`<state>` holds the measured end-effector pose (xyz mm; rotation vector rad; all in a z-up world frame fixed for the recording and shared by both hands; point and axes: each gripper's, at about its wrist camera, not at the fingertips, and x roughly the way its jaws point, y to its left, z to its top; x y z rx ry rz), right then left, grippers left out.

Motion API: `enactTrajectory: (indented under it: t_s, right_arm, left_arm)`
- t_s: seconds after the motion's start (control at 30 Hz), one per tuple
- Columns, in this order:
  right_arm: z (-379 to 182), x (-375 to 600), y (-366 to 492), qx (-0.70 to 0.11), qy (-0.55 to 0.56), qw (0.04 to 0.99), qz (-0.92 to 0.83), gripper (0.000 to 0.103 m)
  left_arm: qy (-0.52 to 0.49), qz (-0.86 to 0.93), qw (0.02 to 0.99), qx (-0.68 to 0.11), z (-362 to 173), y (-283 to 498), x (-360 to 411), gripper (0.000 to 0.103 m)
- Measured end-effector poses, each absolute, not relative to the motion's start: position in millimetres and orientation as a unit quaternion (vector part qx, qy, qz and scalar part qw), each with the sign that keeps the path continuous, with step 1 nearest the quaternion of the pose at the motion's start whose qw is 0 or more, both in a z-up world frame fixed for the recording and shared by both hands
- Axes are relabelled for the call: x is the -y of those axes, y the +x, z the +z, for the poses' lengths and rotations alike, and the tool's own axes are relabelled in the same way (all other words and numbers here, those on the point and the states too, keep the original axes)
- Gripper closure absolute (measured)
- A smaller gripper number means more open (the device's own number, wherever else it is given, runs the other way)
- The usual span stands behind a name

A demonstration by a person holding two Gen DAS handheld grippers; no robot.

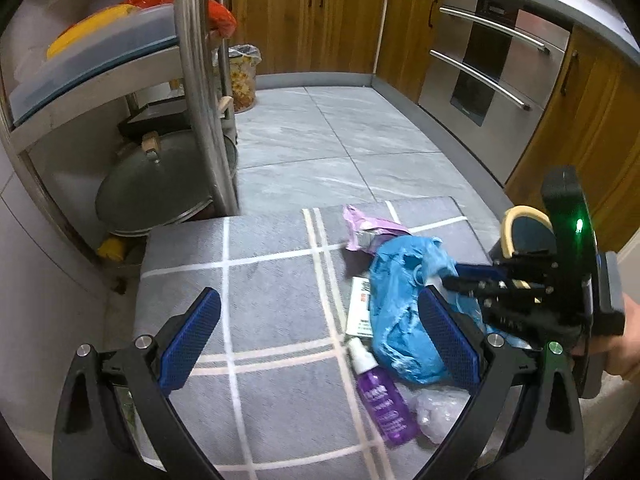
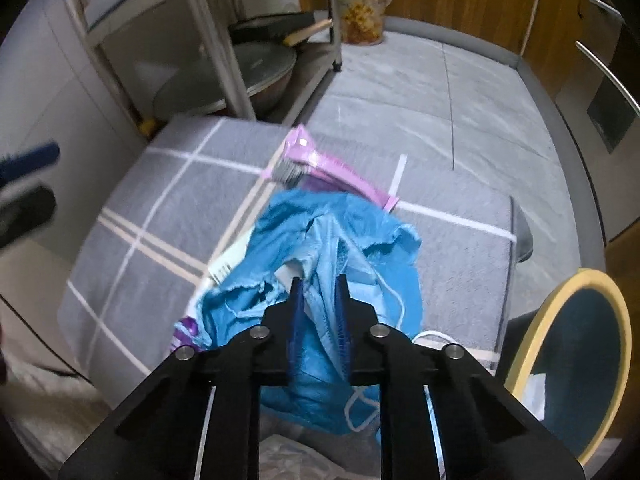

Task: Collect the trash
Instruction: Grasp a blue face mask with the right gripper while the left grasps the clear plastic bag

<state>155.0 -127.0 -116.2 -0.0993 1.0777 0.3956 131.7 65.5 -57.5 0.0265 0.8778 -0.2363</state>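
While the right hand-held gripper (image 2: 319, 280) points steeply down, its blue pads pinch a fold of the crumpled blue bag (image 2: 320, 240), which lies on the grey checked mat (image 2: 168, 200). Beyond its tips: pink wrapper (image 2: 316, 160). To its left, partly under the bag: white carton (image 2: 224, 268), purple spray bottle (image 1: 380, 400). Left hand-held gripper (image 1: 320, 320) hovers spread wide, empty (bag just beside its right pad). A bin (image 2: 576, 360) stands close right.
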Motion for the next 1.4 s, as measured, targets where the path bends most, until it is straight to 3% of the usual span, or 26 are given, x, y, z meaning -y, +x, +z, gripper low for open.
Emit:
enactTrajectory:
  t_s: [0.63, 1.1, 1.17, 1.33, 1.4]
  right_arm:
    - [-46, 199, 119, -0.427, 0.064, 0.89, 0.148, 0.087]
    - [-24, 237, 82, -0.409, 0.077, 0.902, 0.119, 0.087]
    - [-25, 238, 81, -0.41, 0.076, 0.901, 0.119, 0.087]
    - [-24, 242, 81, -0.407, 0.079, 0.902, 0.118, 0.087]
    - [-25, 243, 82, -0.408, 0.082, 0.902, 0.118, 0.087]
  left_arm:
    - [0.054, -0.141, 0.911, -0.383, -65, 61, -7, 0.006]
    - [0.103, -0.109, 0.929, -0.338, -116, 10, 45, 0.007]
    - [0.11, -0.112, 0.924, -0.35, -123, 11, 50, 0.011]
    - [0.12, -0.107, 0.913, -0.376, -136, 17, 53, 0.038]
    - [0.122, -0.104, 0.909, -0.384, -140, 20, 53, 0.044]
